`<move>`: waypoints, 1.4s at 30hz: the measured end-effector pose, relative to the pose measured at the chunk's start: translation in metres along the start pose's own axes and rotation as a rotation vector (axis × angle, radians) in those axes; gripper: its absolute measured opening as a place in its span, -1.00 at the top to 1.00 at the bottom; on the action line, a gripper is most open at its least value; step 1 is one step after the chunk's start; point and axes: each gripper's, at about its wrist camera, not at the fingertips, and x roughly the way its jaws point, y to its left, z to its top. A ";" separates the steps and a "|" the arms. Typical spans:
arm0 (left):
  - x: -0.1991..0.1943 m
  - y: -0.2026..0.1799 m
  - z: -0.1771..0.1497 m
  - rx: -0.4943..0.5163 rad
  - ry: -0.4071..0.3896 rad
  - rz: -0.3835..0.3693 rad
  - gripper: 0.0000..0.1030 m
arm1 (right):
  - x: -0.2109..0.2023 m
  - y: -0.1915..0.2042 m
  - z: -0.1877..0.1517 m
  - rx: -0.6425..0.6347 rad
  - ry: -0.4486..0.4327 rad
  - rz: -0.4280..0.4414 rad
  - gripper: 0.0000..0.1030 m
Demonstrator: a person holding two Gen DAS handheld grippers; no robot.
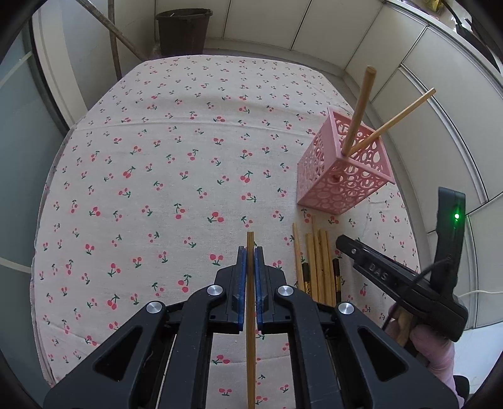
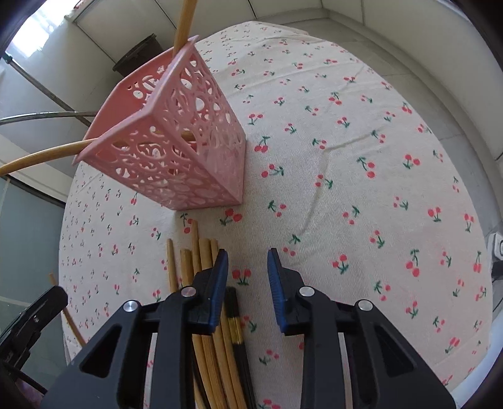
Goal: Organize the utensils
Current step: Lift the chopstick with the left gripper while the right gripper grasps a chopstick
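My left gripper is shut on a bamboo chopstick that runs lengthwise between its blue pads, above the cherry-print cloth. A pink perforated holder stands to the right with two wooden sticks leaning out of it; it also shows in the right wrist view. A bundle of loose chopsticks lies on the cloth in front of the holder. My right gripper is open and empty, just right of that bundle, its left finger over the chopsticks. It shows in the left wrist view.
The table is covered by a cherry-print cloth. A dark bucket stands on the floor beyond the far edge. White wall panels run along the right side. Metal poles lean at the far left.
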 end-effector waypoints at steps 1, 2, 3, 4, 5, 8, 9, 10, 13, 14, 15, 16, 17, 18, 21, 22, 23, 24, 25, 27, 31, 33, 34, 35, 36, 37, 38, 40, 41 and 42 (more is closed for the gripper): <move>0.001 0.001 0.001 0.002 -0.001 -0.003 0.92 | 0.002 0.003 0.001 -0.006 0.000 -0.003 0.49; 0.002 0.001 0.002 0.003 -0.001 -0.004 0.92 | 0.003 0.005 0.001 -0.013 -0.002 -0.010 0.49; 0.002 0.001 0.002 0.003 -0.002 -0.004 0.92 | 0.004 0.007 0.002 -0.021 -0.004 -0.020 0.49; 0.002 0.002 0.002 0.002 -0.002 -0.004 0.92 | 0.005 0.009 0.002 -0.028 -0.007 -0.026 0.49; 0.002 0.002 0.002 -0.001 -0.001 -0.005 0.92 | 0.005 0.011 0.002 -0.033 -0.008 -0.030 0.49; 0.002 0.005 0.002 -0.013 0.003 -0.004 0.92 | 0.006 0.018 0.001 -0.039 -0.002 -0.025 0.49; 0.002 0.006 0.002 -0.017 0.004 -0.004 0.92 | 0.007 0.020 0.000 -0.046 0.000 -0.027 0.49; 0.002 0.006 0.002 -0.018 0.005 -0.003 0.92 | 0.008 0.022 -0.001 -0.059 0.001 -0.036 0.49; 0.003 0.006 0.002 -0.017 0.010 -0.004 0.91 | 0.009 0.028 -0.004 -0.094 -0.003 -0.069 0.49; 0.003 0.006 0.002 -0.015 0.011 -0.003 0.91 | 0.010 0.032 -0.005 -0.114 -0.006 -0.087 0.48; 0.004 0.006 0.001 -0.014 0.013 0.000 0.91 | 0.011 0.036 -0.006 -0.129 -0.009 -0.101 0.48; 0.005 0.006 0.001 -0.013 0.014 0.002 0.92 | 0.011 0.039 -0.007 -0.146 -0.014 -0.112 0.48; 0.006 0.006 0.001 -0.014 0.016 0.005 0.92 | 0.012 0.041 -0.008 -0.157 -0.018 -0.120 0.48; 0.007 0.006 0.001 -0.015 0.017 0.007 0.91 | 0.011 0.041 -0.009 -0.162 -0.020 -0.122 0.48; 0.009 0.008 0.001 -0.019 0.021 0.015 0.91 | 0.010 0.036 -0.007 -0.136 -0.017 -0.102 0.73; 0.010 0.008 0.001 -0.020 0.021 0.017 0.91 | 0.010 0.030 -0.005 -0.116 -0.018 -0.090 0.86; 0.010 0.008 0.000 -0.021 0.019 0.020 0.91 | 0.010 0.024 -0.003 -0.081 -0.018 -0.059 0.90; 0.010 0.009 0.000 -0.023 0.015 0.023 0.91 | 0.009 0.021 -0.004 -0.060 -0.020 -0.042 0.90; 0.011 0.010 0.000 -0.025 0.012 0.026 0.91 | 0.009 0.019 -0.003 -0.052 -0.024 -0.034 0.91; 0.010 0.012 0.001 -0.031 0.007 0.030 0.91 | 0.006 0.018 -0.002 -0.051 -0.049 -0.035 0.91; 0.007 0.014 0.001 -0.038 -0.005 0.024 0.91 | -0.006 0.014 -0.002 -0.033 -0.094 -0.013 0.91; 0.004 0.015 0.001 -0.040 -0.012 0.021 0.91 | -0.016 0.011 -0.002 -0.023 -0.117 0.003 0.91; 0.003 0.015 0.001 -0.041 -0.016 0.018 0.92 | -0.023 0.010 -0.002 -0.022 -0.133 0.010 0.91; 0.001 0.016 0.001 -0.041 -0.019 0.016 0.92 | -0.030 0.009 -0.003 -0.022 -0.152 0.012 0.91; -0.001 0.016 0.001 -0.042 -0.022 0.013 0.92 | -0.038 0.007 -0.003 -0.019 -0.170 0.017 0.90; -0.002 0.016 0.001 -0.042 -0.026 0.011 0.91 | -0.044 0.004 -0.002 -0.013 -0.186 0.026 0.91; -0.004 0.016 0.001 -0.043 -0.033 0.007 0.92 | -0.051 0.003 -0.002 -0.006 -0.199 0.035 0.90; -0.010 0.016 0.001 -0.043 -0.049 -0.002 0.92 | -0.065 -0.001 -0.001 0.006 -0.228 0.053 0.90; -0.014 0.015 0.001 -0.041 -0.059 -0.008 0.92 | -0.072 -0.003 -0.002 0.010 -0.243 0.061 0.90; -0.018 0.014 0.001 -0.037 -0.069 -0.012 0.91 | -0.081 -0.005 -0.002 0.015 -0.258 0.073 0.90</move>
